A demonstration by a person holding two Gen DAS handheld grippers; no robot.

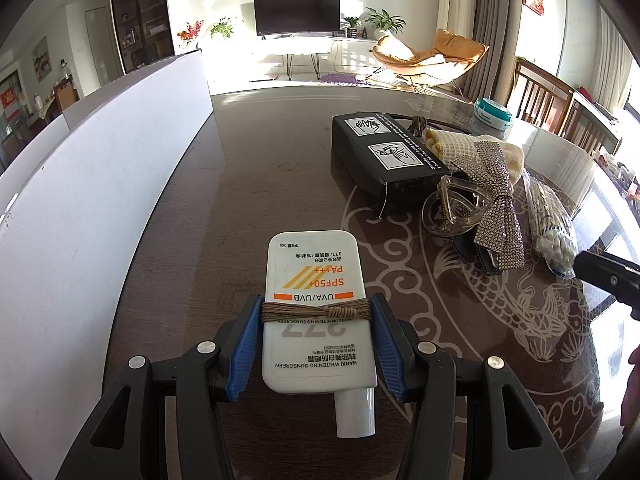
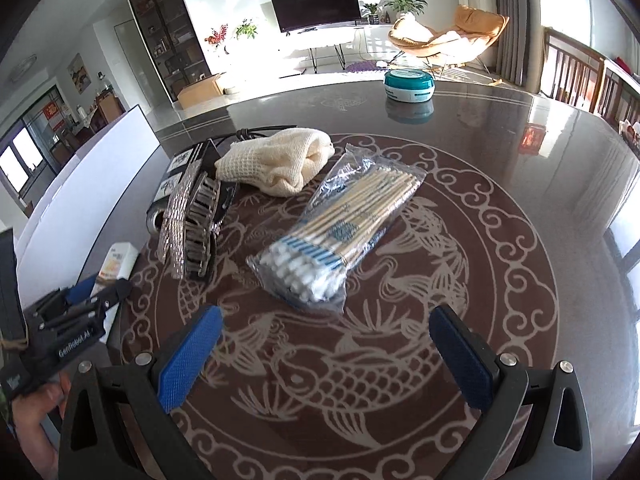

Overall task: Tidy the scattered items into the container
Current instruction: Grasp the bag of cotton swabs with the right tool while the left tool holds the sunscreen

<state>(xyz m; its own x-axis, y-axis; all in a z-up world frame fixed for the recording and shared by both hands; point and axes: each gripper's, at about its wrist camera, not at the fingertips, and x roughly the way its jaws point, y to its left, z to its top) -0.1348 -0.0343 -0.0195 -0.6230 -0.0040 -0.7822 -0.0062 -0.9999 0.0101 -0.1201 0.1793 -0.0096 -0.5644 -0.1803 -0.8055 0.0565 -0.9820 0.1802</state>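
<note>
Sunscreen tube point(image 1: 318, 312), white with an orange SPF50+ label and a brown cord point(image 1: 316, 312) wound around its middle, sits between the blue pads of the left gripper point(image 1: 316, 344), which is closed on it. From the left wrist view the tube hangs above the dark patterned table point(image 1: 280, 160), its cap towards the camera. The white container point(image 1: 100, 184) stands just to the left, only its outer wall visible, so I cannot tell what is already inside. To the right lie a black box point(image 1: 384, 152), a clear hair claw point(image 1: 456, 204), a rhinestone bow clip point(image 1: 500, 216), a cream knitted cloth point(image 1: 508, 152) and a bag of cotton swabs point(image 1: 552, 232).

From the right wrist view, the right gripper point(image 2: 326, 356) is wide apart and holds nothing; it hovers low over the fish pattern of the table, pointed at the bag of cotton swabs just in front. Behind the bag lie the cream cloth and, to the left, the bow clip with the hair claw against the black box. A teal round tin point(image 2: 409, 85) stands well apart at the far side.

In my judgement the task is in an early or middle stage: one item is picked up but not yet dropped in the container, and at least five items are left on the table.
</note>
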